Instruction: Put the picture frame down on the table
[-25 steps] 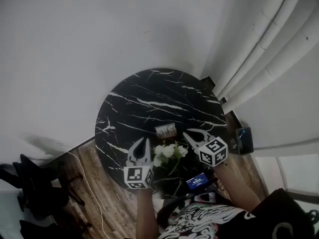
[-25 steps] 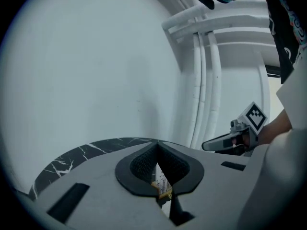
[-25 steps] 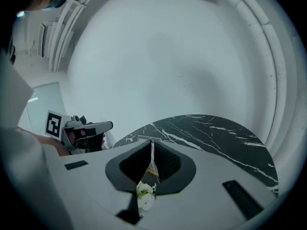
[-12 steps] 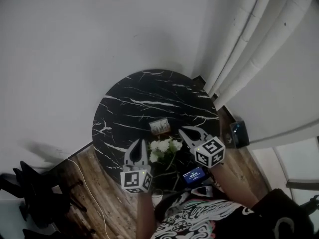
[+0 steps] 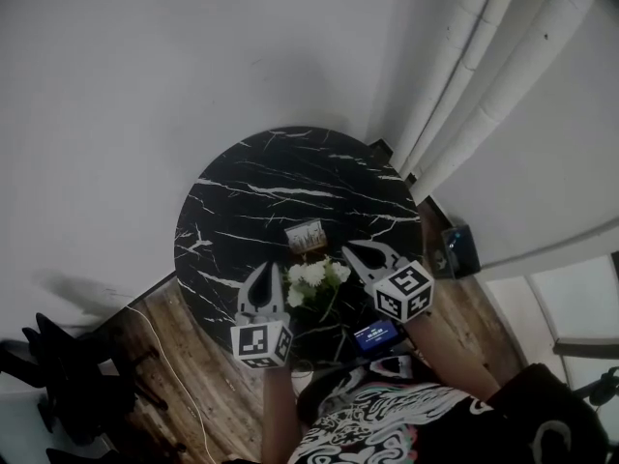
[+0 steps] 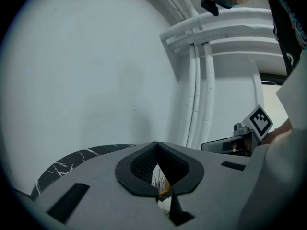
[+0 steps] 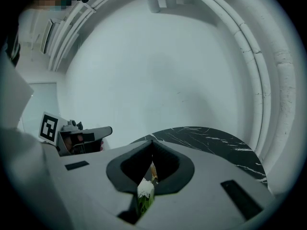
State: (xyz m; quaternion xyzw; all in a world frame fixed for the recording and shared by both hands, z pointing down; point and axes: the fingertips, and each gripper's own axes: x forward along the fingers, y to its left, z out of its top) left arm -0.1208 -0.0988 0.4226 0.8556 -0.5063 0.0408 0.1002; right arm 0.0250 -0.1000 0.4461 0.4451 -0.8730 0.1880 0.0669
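Observation:
A small picture frame (image 5: pixel 306 237) sits near the middle of the round black marble table (image 5: pixel 251 182), apart from both grippers. A bunch of white flowers (image 5: pixel 314 274) lies just in front of it. My left gripper (image 5: pixel 265 268) hovers over the table's near edge, left of the flowers, jaws shut and holding nothing. My right gripper (image 5: pixel 350 249) hangs to the right of the flowers, also shut and holding nothing. In the left gripper view a sliver of the frame (image 6: pixel 162 181) shows through the gap behind the jaws. In the right gripper view the flowers (image 7: pixel 145 190) show the same way.
White curtains (image 5: pixel 484 75) hang at the right, and a white wall stands behind the table. A dark box (image 5: pixel 459 249) rests on the wooden floor at the right. A device with a blue screen (image 5: pixel 375 335) is near my body. A white cable (image 5: pixel 169 346) and a dark stand (image 5: pixel 48 356) lie at the left.
Both grippers have drifted slightly up and left in the head view as the camera shifted. They stay shut, and the frame stays in its place on the table.

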